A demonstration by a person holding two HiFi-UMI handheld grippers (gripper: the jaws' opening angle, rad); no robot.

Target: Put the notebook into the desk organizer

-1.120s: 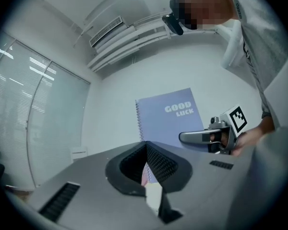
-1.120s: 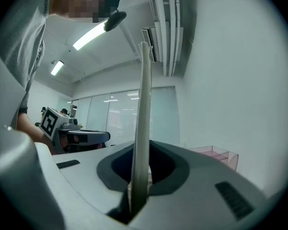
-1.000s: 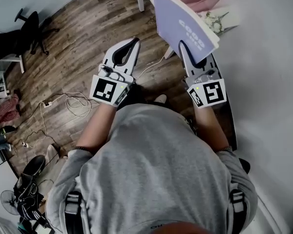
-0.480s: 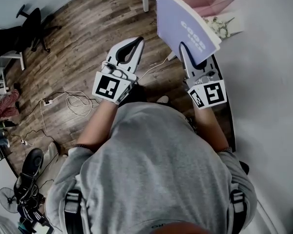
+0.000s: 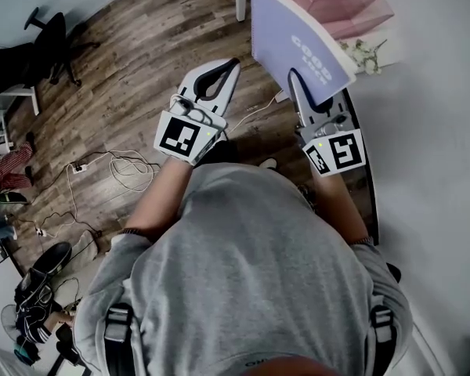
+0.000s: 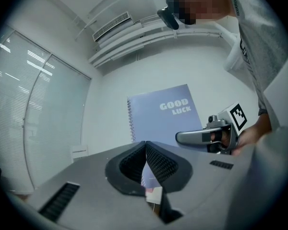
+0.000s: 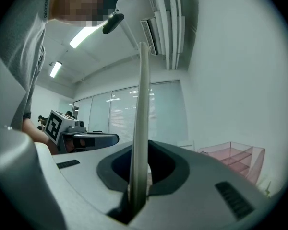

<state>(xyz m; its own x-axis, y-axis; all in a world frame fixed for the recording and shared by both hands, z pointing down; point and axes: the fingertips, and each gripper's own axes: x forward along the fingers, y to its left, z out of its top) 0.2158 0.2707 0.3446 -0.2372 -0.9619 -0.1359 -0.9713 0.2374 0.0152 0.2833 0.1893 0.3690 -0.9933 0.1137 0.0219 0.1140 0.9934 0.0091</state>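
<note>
Two big surfaces split my head view: wood floor (image 5: 117, 77) on the left, white table (image 5: 431, 131) on the right. The wearer's grey shirt (image 5: 251, 272) fills the bottom, both forearms reaching fwd.

Next in size is the notebook (image 5: 294, 45): lilac cover, spiral-bound, "GOOD LUCK" printed on it. It stands up on edge in the air near the table's corner and isn't in the organizer. In the right gripper view I see it edge-on, a thin pale strip rising straight up from between the jaws. In the left gripper view its cover faces me, spiral on the left.

Pink see-through desk organizer (image 5: 337, 2) sits on the table beyond the notebook, at the top of the head view. In the right gripper view it's low & off to the right of the notebook, w/ empty shelves showing.

Right gripper (image 5: 296, 81) is clenched on the notebook's lower edge, pads pressed on both sides. Left gripper (image 5: 230, 66) is over the floor, beside the right one & apart from it. Its jaws are closed tip to tip w/ nothing between them.

Smaller stuff: black chair (image 5: 39, 49) at the far left, loose white cables (image 5: 125, 167) on the floor, and a sprig of white flowers (image 5: 366, 52) on the table just beside the organizer.
</note>
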